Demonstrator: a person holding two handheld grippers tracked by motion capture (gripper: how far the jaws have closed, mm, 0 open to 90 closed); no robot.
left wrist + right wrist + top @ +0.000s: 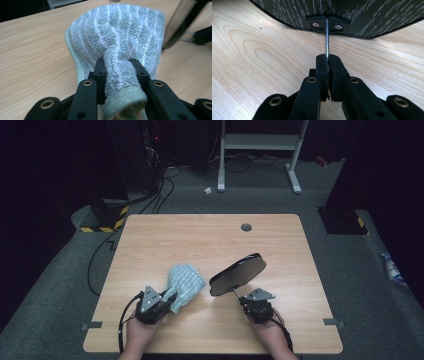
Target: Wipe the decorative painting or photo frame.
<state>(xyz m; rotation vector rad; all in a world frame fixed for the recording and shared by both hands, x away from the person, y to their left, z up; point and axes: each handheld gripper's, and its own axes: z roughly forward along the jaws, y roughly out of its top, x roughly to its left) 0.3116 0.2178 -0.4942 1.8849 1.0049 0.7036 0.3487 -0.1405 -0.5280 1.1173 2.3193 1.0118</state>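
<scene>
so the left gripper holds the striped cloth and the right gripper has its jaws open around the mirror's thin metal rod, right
Not quite. The right gripper is not open: the right gripper view shows its jaws shut tight on the thin metal rod under the mirror. The rest holds: the left gripper is clamped on the striped cloth.

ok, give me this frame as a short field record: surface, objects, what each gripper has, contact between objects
surface: wooden table
object 1: striped cloth, pale blue-green terry, bunched
object 2: oval black mirror on a thin metal rod, tilted, raised off the table
left gripper: shut on a gathered fold of the cloth
right gripper: shut on the rod, below the mirror's mount
cloth to mirror: side by side, close; cannot tell whether they touch
hands: one behind each gripper, at the near edge of the table
</scene>
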